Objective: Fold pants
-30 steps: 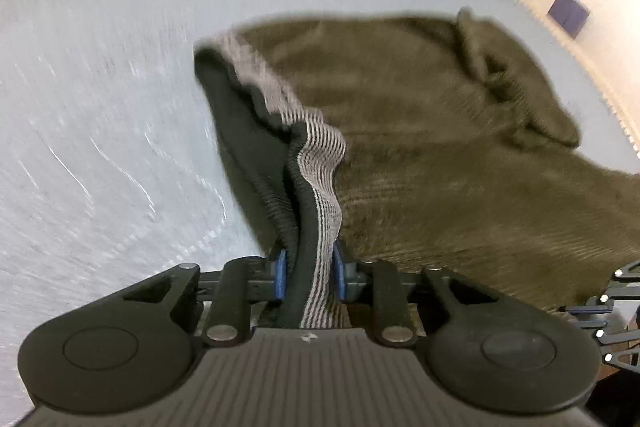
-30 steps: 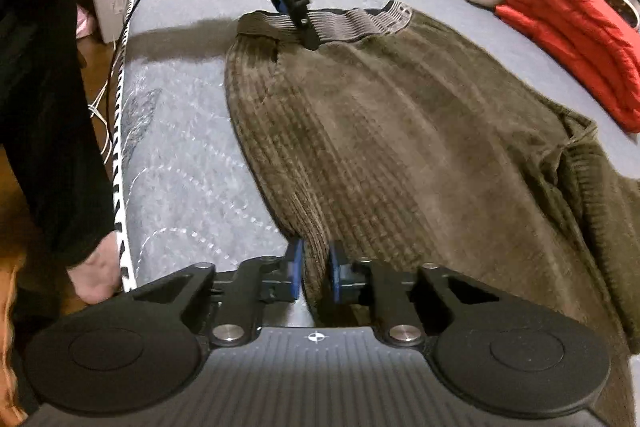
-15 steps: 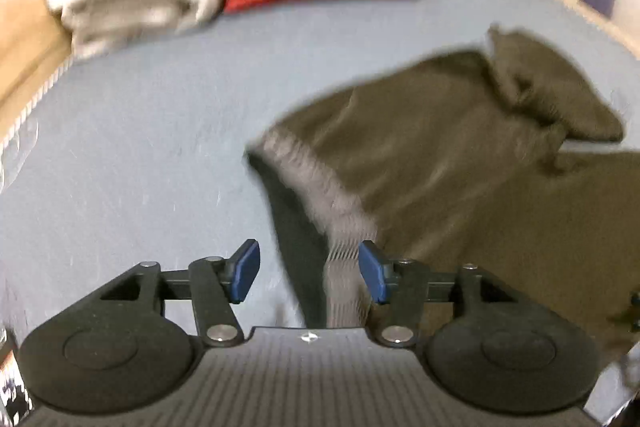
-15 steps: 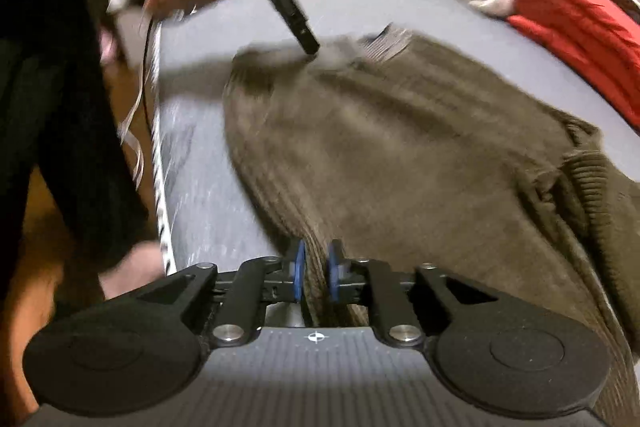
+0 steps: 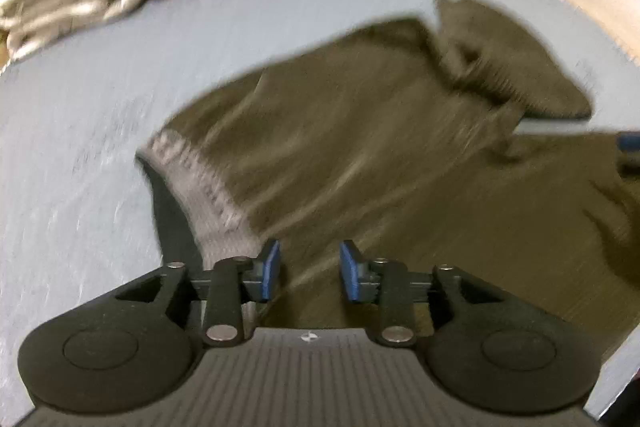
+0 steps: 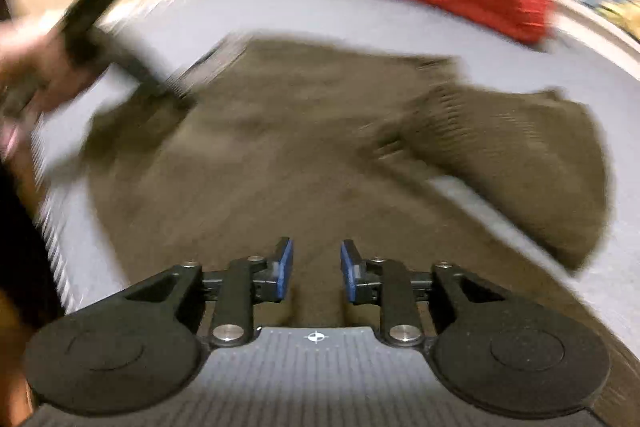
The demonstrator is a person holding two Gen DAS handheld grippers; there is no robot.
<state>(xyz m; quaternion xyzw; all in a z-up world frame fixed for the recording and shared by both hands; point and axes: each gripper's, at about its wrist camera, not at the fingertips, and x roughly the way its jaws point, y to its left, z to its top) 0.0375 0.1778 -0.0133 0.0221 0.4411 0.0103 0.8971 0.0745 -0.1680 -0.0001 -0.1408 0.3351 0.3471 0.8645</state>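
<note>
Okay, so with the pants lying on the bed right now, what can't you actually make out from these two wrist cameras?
- Left wrist view: the pants run out of the right edge and behind the left gripper, so their full outline is cut off.
- Right wrist view: motion blur smears the hand; its grip is unreadable.
- Both views: blur hides the waistband detail and the cloth's folds.

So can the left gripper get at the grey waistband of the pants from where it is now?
Probably yes: the left gripper is open, and the waistband lies just beside it on the pants, uncovered.
</note>
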